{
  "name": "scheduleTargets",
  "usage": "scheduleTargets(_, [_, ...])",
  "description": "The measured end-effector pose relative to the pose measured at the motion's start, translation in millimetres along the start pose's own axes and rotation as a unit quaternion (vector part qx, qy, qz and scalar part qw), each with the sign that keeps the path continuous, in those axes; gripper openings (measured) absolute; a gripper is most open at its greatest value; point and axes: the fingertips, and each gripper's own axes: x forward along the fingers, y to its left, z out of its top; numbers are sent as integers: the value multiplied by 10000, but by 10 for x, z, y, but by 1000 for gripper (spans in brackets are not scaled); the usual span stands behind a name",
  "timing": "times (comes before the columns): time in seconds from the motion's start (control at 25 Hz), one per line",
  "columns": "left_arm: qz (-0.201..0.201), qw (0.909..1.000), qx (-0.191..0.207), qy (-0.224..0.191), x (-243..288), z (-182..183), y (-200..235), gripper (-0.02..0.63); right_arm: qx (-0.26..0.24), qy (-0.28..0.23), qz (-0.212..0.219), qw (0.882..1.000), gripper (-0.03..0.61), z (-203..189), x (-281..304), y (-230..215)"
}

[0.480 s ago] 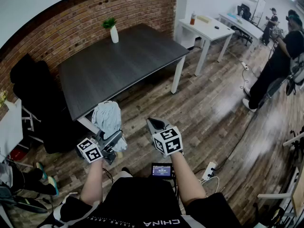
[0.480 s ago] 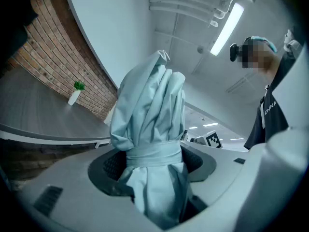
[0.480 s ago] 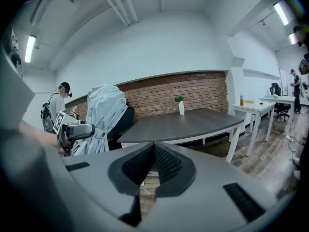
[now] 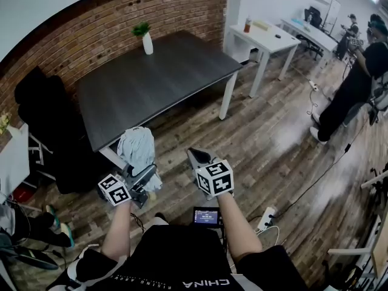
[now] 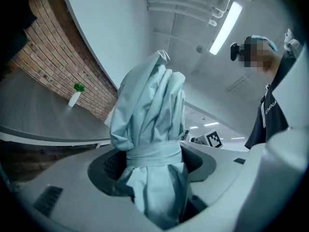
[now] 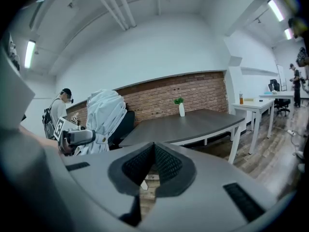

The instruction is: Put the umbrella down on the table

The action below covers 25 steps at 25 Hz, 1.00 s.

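Head view has the person's two arms reaching in from the bottom edge, one tool in each hand. The left gripper point(image 4: 141, 176), at lower left of centre, holds a folded pale blue umbrella point(image 4: 138, 149) upright. The bundle hangs in the air just in front of the near edge of the dark table point(image 4: 157, 80), not resting on it. Left gripper view shows the jaws standing wide, their dark pads point(image 5: 110, 166) pressed against either side of the umbrella at its wrapped strap, the cloth rising above them. The right gripper point(image 4: 197, 158), just right of the umbrella and apart from it, has nothing in it. In the right gripper view its jaws meet at the tips with only floor showing behind them.

A white vase with a green plant point(image 4: 146, 39) stands at the table's far edge by the brick wall point(image 4: 121, 11), well apart from the umbrella. Black chairs point(image 4: 42, 111) crowd the table's left side. At upper right a white table point(image 4: 267, 38) carries a bottle point(image 4: 247, 23), and a person in black point(image 4: 354, 80) stands on the wooden floor point(image 4: 273, 144) at the right edge. A power strip point(image 4: 267, 218) lies at lower right.
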Motion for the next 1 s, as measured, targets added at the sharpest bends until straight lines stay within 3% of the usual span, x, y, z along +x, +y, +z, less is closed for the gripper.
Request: scheduleTargets(1.0, [-8, 10000, -9, 15, -1, -67, -15, 284, 183, -81, 37, 9998, 9, -23, -51, -16])
